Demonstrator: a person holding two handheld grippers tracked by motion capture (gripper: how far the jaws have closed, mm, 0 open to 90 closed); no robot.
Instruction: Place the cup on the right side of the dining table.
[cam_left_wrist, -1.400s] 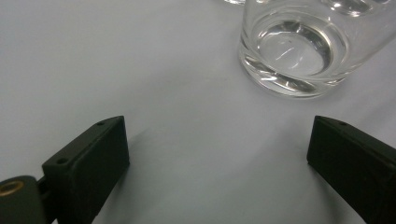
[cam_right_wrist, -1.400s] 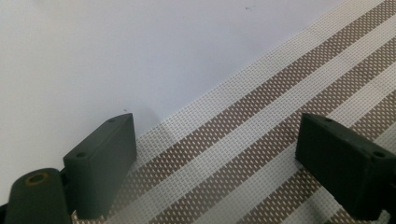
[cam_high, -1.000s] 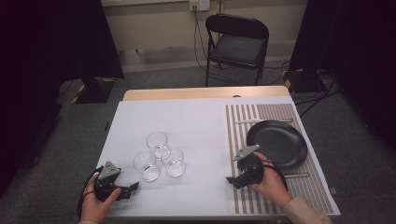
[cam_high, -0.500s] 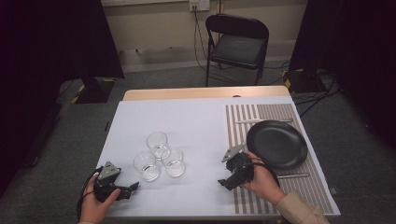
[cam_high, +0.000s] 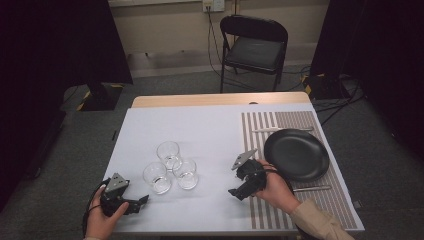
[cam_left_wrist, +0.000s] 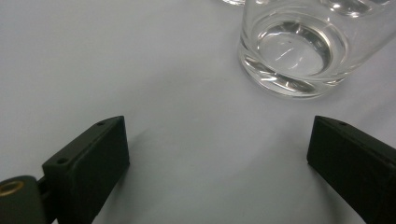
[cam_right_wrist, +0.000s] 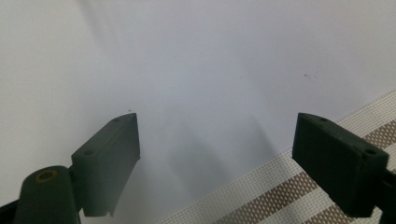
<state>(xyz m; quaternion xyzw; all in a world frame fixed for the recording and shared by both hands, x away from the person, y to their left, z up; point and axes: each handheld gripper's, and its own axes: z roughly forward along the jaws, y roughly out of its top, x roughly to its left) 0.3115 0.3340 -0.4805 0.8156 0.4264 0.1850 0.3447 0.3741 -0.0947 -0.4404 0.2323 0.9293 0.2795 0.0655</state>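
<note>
My left gripper (cam_high: 131, 201) rests low on the white table (cam_high: 210, 135) with its jaws wide apart and nothing in them. The nearest glass (cam_left_wrist: 308, 51) stands just ahead of it. It is one of three glasses (cam_high: 170, 167) bunched together (they look like they touch). My right gripper (cam_high: 245, 187) is wide and empty too, by the edge of the striped mat (cam_high: 290, 210), near the black plate (cam_high: 297, 154). I think I should go slowly — take one glass at its outside, not bump the others.

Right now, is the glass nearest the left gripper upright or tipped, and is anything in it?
Upright and apparently empty. The glass stands on its thick base on the white table, and its clear bottom shows through with no liquid line.
</note>
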